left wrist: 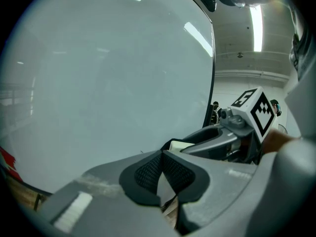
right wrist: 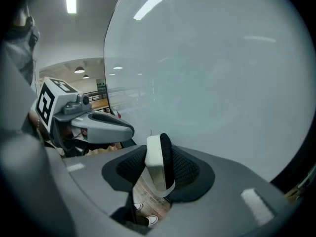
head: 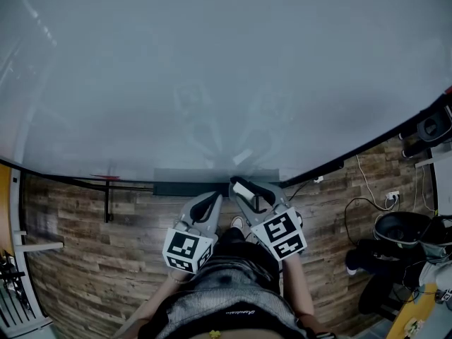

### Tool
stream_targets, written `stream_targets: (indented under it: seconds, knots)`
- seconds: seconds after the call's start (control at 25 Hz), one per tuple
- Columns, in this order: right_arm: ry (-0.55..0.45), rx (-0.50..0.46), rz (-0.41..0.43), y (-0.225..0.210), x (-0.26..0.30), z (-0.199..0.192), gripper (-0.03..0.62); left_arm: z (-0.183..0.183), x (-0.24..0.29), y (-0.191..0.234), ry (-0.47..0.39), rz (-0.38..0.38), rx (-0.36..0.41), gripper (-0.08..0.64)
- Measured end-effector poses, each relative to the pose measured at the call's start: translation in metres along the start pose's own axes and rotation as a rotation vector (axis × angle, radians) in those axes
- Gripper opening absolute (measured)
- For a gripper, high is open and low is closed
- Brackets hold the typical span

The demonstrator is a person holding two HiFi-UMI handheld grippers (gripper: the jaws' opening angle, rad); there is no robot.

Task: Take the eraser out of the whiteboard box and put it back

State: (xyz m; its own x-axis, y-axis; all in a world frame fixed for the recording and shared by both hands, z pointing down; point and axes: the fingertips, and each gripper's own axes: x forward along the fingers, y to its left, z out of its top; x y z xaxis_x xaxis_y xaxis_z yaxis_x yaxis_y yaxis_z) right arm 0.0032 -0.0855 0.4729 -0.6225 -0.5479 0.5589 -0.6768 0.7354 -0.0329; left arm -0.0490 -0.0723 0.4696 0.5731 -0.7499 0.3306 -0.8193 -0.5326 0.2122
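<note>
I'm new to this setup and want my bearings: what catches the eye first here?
The huge pale whiteboard fills most of every view. In front of it, the right tongs pinch a white eraser with a dark felt side, standing on edge between the pads. The left tongs beside them are shut and empty.
</note>
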Motion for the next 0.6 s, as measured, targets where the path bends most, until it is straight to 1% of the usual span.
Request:
stream_targets:
  seconds: [0.28,0.44,0.6]
  knots:
    - [0.031,0.003,0.009,-0.005,0.016,-0.017,0.161,0.001,0.006,0.004,0.001,0.007,-0.006,0.0]
    - [0.043,0.017,0.017,-0.002,0.024,-0.025,0.161,-0.001,0.003,0.006,0.015,0.0,-0.004,0.0]
    - [0.054,0.031,0.025,-0.001,0.032,-0.035,0.161,-0.002,0.004,0.008,0.004,-0.002,-0.004,0.0]
